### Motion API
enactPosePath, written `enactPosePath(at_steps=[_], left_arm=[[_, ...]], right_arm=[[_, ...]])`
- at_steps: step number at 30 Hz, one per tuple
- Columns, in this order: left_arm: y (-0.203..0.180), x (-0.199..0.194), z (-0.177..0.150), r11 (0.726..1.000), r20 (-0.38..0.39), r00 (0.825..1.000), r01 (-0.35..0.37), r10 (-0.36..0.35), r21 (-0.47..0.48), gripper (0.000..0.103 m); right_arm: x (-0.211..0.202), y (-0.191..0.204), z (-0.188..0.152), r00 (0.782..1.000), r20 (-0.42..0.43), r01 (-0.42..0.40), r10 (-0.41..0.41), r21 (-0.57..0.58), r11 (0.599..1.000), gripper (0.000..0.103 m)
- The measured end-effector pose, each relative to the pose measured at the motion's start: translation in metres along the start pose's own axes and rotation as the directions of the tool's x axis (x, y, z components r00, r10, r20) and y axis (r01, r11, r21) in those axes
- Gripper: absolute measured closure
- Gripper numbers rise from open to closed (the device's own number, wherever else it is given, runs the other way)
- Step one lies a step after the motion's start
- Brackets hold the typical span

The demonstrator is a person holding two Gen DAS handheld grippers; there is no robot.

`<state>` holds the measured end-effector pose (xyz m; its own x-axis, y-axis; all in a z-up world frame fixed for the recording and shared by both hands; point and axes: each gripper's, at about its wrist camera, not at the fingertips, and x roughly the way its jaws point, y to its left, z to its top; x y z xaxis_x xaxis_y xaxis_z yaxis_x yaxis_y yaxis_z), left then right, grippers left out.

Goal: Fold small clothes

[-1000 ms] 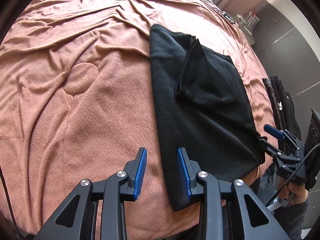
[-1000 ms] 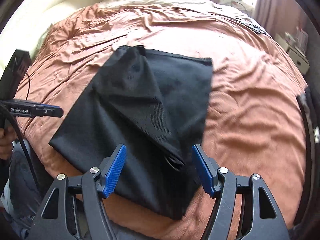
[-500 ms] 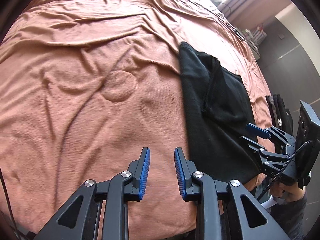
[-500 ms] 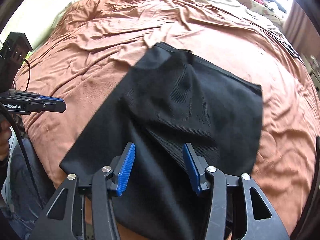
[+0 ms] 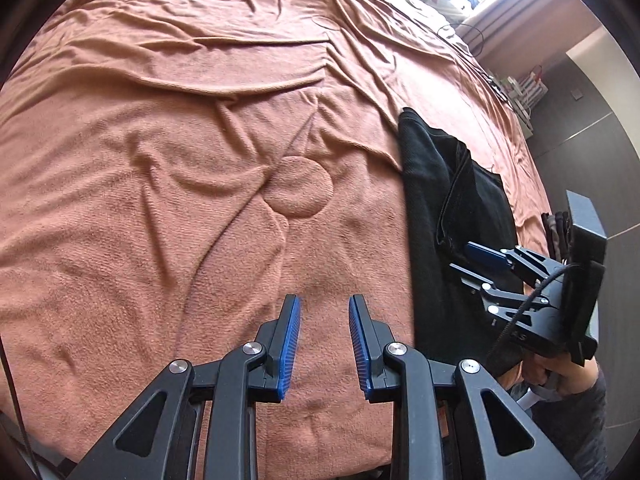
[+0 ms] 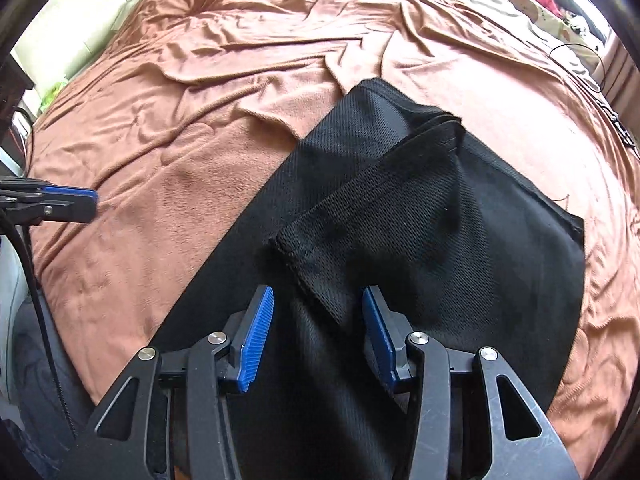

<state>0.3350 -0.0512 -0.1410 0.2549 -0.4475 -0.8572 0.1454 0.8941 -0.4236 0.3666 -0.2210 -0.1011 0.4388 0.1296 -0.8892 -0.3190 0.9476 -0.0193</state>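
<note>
1. A black garment lies spread on a rust-coloured blanket that covers a bed. It sits at the near right part of the bed, and its near end reaches the edge of the bed.
2. The garment is partly folded: one flap lies doubled over the layer beneath, with a hemmed edge running slantwise across the middle. The knit has a fine mesh texture.
3. The right gripper hangs directly over the near part of the garment, pointing steeply down. Its blue pads stand apart on either side of the flap's near corner. The pads do not press on the cloth; nothing is grasped.
4. The left gripper hovers over bare blanket, to the left of the garment and clear of it. Its jaws stand a narrow gap apart with nothing between them; it is unclenched and empty.
5. From the left camera, the right gripper shows at the right side, over the near end of the garment, with a hand beneath it.
6. A round pressed mark shows in the blanket left of the garment.
7. The blanket is heavily creased toward the far side. A patterned sheet lies at the far right corner, near a bright window.
</note>
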Motion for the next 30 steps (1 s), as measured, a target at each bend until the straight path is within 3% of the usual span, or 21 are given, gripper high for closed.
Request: enactPosePath(at_steps=[2, 4, 6, 13, 23, 30], left_arm=[[0.001, 0.0, 0.002, 1.0, 0.0, 1.0, 0.0, 0.0, -0.003, 0.076], [-0.001, 0.001, 0.003, 1.0, 0.0, 1.0, 0.001, -0.001, -0.003, 0.076], [-0.003, 0.003, 0.006, 1.0, -0.002, 1.0, 0.005, -0.005, -0.002, 0.076], [-0.025, 0.015, 0.019, 0.999, -0.014, 1.0, 0.01, -0.009, 0.043, 0.076], [-0.05, 0.03, 0.041, 0.997, -0.02, 1.0, 0.015, -0.013, 0.082, 0.076], [-0.06, 0.044, 0.055, 0.995, -0.03, 1.0, 0.008, -0.005, 0.099, 0.076]], right_arm=[[0.004, 0.001, 0.003, 1.0, 0.008, 0.009, -0.009, -0.001, 1.0, 0.066], [0.004, -0.003, 0.006, 1.0, 0.018, 0.015, -0.015, 0.017, 1.0, 0.093], [0.001, -0.011, 0.008, 0.999, 0.034, 0.022, -0.024, 0.057, 0.998, 0.102], [-0.03, -0.058, 0.0, 0.993, 0.117, -0.007, -0.019, 0.217, 0.976, 0.103], [-0.058, -0.115, -0.014, 0.985, 0.139, 0.05, -0.103, 0.341, 0.939, 0.103], [-0.056, -0.147, -0.016, 0.981, 0.125, 0.087, -0.151, 0.411, 0.908, 0.103]])
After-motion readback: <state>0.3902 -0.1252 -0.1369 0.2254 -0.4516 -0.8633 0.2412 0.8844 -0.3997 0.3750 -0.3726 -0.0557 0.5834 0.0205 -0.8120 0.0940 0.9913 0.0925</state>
